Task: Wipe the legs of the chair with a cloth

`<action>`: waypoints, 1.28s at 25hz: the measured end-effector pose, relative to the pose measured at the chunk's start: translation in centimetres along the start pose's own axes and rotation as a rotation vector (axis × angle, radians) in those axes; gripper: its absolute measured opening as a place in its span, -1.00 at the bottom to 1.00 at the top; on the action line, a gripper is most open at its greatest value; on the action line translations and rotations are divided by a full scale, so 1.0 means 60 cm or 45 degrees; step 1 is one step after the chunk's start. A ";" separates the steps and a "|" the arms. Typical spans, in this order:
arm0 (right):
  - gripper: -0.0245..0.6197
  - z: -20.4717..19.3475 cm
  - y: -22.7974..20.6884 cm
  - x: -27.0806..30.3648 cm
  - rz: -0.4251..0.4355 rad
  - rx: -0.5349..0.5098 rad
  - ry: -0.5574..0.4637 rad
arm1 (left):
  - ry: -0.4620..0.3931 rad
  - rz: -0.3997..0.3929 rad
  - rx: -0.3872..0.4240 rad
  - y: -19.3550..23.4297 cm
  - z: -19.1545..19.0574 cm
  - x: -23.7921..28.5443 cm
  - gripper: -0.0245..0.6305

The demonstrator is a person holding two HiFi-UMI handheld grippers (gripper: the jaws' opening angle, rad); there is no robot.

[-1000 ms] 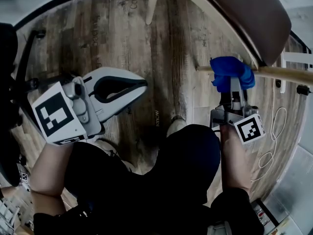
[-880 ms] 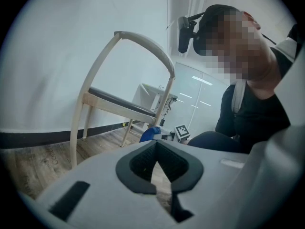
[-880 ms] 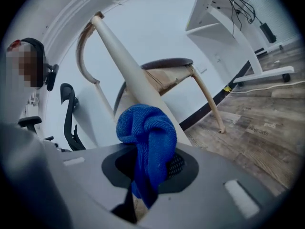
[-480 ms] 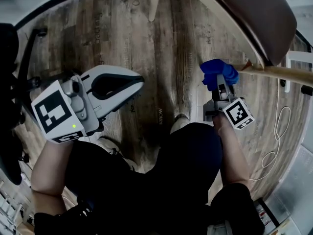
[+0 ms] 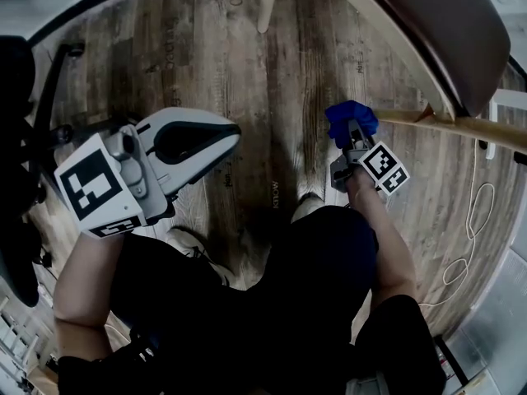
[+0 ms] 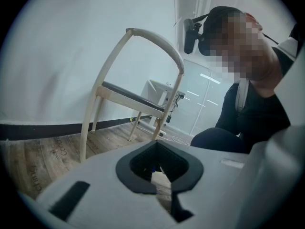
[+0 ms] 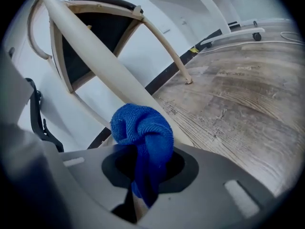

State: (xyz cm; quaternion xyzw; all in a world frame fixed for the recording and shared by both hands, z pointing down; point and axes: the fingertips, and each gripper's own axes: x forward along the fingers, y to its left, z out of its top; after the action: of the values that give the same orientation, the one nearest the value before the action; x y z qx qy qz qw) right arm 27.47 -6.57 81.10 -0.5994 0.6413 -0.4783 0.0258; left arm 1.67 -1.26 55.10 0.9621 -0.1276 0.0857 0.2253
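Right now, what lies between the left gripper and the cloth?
Only bare wooden floor, in the head view, separates the left gripper from the cloth.

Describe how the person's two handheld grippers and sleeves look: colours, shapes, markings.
Both the left gripper and right gripper are pale grey moulded shells with black-lined jaw openings. Each carries a white cube printed with black square markers. Dark sleeves leave the forearms bare.

floor [image 5: 276, 194]: faint plank print, illegible | left gripper cube [image 5: 97, 194], right gripper cube [image 5: 384, 168]: square coded markers, no text
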 end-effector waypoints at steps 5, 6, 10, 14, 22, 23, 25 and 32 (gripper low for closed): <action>-0.69 -0.024 -0.029 0.033 -0.045 0.057 0.071 | -0.011 -0.014 0.001 -0.003 0.006 0.000 -0.92; -0.69 -0.029 -0.035 0.038 -0.055 0.082 0.088 | -0.010 -0.016 0.000 -0.004 0.006 0.000 -0.92; -0.69 -0.053 -0.063 0.056 -0.108 0.175 0.157 | -0.014 -0.013 -0.008 -0.002 0.005 -0.002 -0.92; -0.68 -0.075 -0.090 0.067 -0.165 0.237 0.200 | -0.021 -0.012 -0.015 0.001 0.003 -0.003 -0.92; -0.69 -0.086 -0.106 0.065 -0.158 0.263 0.184 | -0.029 -0.018 -0.028 0.000 0.002 -0.004 -0.92; -0.69 -0.086 -0.105 0.065 -0.151 0.260 0.182 | -0.029 -0.019 -0.028 -0.001 0.002 -0.004 -0.92; -0.70 -0.082 -0.103 0.063 -0.136 0.254 0.168 | -0.030 -0.021 -0.027 -0.001 0.003 -0.004 -0.92; -0.70 -0.079 -0.102 0.060 -0.129 0.256 0.151 | -0.039 -0.027 -0.024 -0.007 0.014 -0.001 -0.92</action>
State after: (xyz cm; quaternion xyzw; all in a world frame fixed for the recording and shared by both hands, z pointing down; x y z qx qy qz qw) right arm 28.13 -5.57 89.52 -0.5962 0.5592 -0.5755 0.0236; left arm 1.80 -1.25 54.20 0.9624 -0.1216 0.0672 0.2334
